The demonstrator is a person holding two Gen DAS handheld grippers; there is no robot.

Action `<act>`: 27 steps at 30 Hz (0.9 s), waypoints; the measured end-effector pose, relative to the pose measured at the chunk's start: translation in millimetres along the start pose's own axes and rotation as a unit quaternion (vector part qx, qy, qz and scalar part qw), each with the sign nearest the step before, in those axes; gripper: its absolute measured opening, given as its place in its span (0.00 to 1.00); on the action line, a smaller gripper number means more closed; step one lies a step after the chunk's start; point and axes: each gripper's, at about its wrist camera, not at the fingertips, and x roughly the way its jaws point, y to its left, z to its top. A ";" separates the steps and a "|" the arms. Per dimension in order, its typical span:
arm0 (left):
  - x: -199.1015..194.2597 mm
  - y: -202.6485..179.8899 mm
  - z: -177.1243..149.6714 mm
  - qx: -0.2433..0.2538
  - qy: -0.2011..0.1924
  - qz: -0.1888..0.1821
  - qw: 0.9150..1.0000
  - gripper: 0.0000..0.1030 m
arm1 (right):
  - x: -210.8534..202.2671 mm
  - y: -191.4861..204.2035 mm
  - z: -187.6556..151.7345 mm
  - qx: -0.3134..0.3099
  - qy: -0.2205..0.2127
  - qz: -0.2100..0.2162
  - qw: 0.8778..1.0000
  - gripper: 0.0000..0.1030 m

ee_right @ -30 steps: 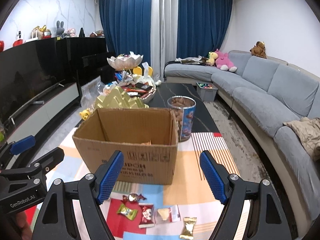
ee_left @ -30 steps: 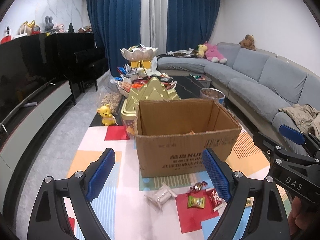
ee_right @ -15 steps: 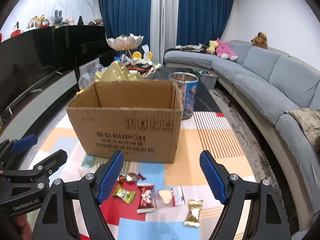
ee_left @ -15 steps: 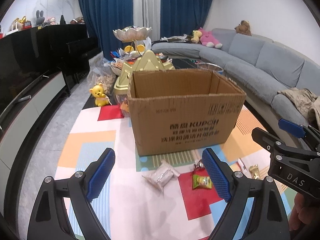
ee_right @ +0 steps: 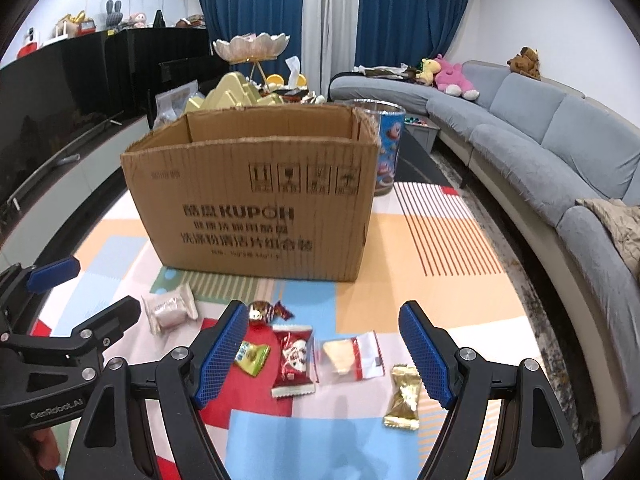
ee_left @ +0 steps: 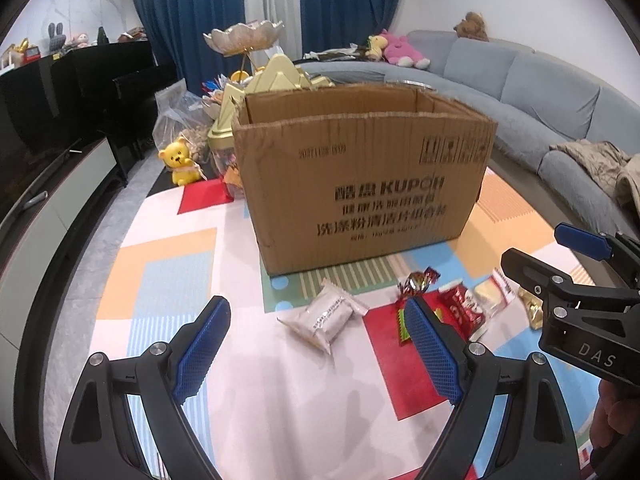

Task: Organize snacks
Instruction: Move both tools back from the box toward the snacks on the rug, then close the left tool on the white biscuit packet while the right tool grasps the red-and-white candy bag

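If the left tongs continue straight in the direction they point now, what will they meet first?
Most likely the pale grey snack packet on the mat, which lies between the open left tongs and the cardboard box. Depth is unclear.

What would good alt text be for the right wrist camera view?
The open right gripper hangs empty over six wrapped snacks on a colourful mat, in front of an open cardboard box. The red snack packet and clear-wrapped cracker lie between its blue pads; the left gripper shows at the left edge.
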 end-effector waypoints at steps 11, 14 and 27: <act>28.5 5.7 -10.7 0.019 0.028 -0.009 0.999 0.86 | 23.7 13.5 -15.7 -0.001 0.029 0.014 0.999 0.66; 36.7 6.7 -11.1 0.022 0.035 -0.014 0.999 0.85 | 31.0 18.3 -19.4 -0.002 0.039 0.019 0.999 0.60; 67.1 3.2 -10.3 0.048 0.059 -0.041 0.996 0.69 | 56.6 20.1 -29.7 0.003 0.073 0.029 0.997 0.37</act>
